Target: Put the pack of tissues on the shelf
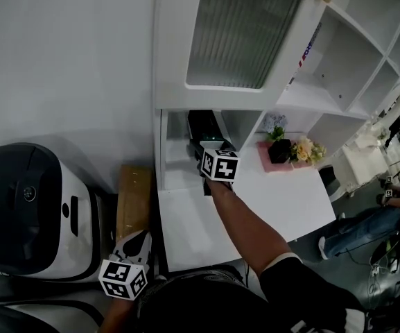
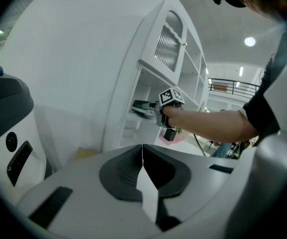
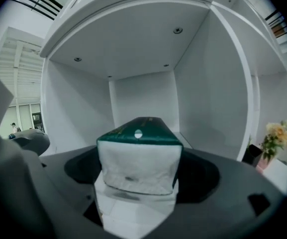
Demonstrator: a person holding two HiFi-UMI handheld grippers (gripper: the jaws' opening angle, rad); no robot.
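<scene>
**Now at the shelf's mouth: tissue pack held in right gripper**

Reaching forward over a white tabletop (image 1: 255,214), the person's right gripper (image 1: 213,152) is clamped on the pack of tissues (image 3: 138,156), its jaws pressed against the pack's two sides. The pack, dark green on top with a white end facing the gripper's camera, is held inside the lower left compartment of the white shelf unit (image 1: 175,82), under the ribbed glass door (image 1: 241,33). Whether it touches the compartment's floor cannot be told. The left gripper (image 2: 143,156) hangs low by the person's body with its jaws pressed together and nothing between them, well apart from the shelf. Beside it stands a white and black machine (image 1: 26,207), and a brown cardboard box (image 1: 134,200) lies between that machine and the table. On the tabletop, right of the open compartment, a black pot of flowers (image 1: 290,150) sits on a pink mat (image 1: 269,161).
</scene>
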